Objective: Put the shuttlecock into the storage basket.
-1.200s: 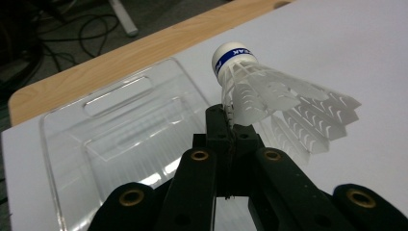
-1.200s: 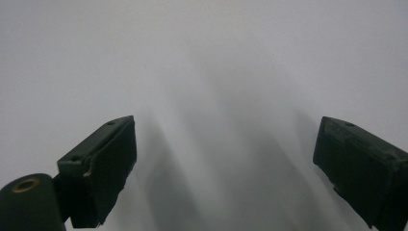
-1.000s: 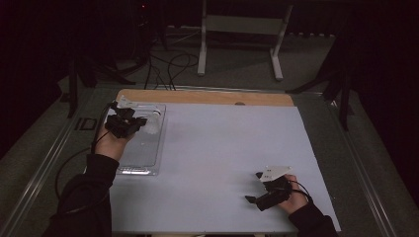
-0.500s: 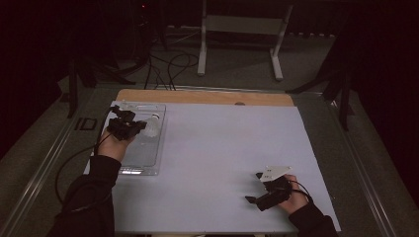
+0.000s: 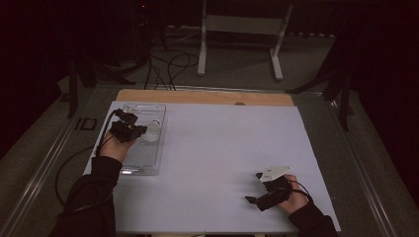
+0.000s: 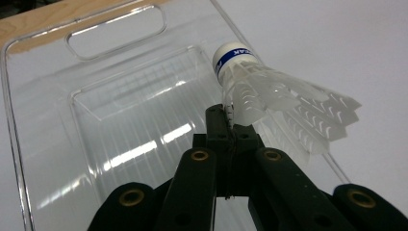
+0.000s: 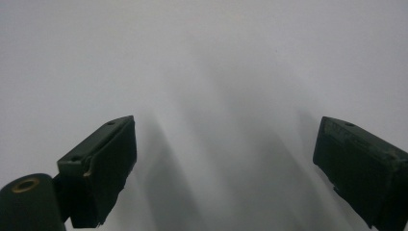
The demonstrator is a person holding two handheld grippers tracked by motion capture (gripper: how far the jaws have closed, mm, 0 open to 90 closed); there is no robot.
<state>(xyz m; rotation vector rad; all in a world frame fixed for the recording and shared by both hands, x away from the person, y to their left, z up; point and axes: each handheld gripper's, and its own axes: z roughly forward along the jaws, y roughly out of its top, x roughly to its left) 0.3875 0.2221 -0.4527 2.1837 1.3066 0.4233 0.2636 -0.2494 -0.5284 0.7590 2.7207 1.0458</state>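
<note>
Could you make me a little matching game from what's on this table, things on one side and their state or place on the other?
Things:
1. shuttlecock
2. tray
3. left tool
4. right tool

States or places:
A. open over the bare sheet
B. clear plastic, at the table's left
C. pinched by a feather
D. shut on the shuttlecock

Pairs: 1-C, 2-B, 3-D, 4-A

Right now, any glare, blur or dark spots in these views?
High view: dim, surroundings nearly black, only the white table lit. Left gripper view: sharp; bright streaks of glare on the clear tray, the shuttlecock crisp in the left hand-held gripper. Right gripper view: soft shadows on the table, the right hand-held gripper slightly blurred.
</note>
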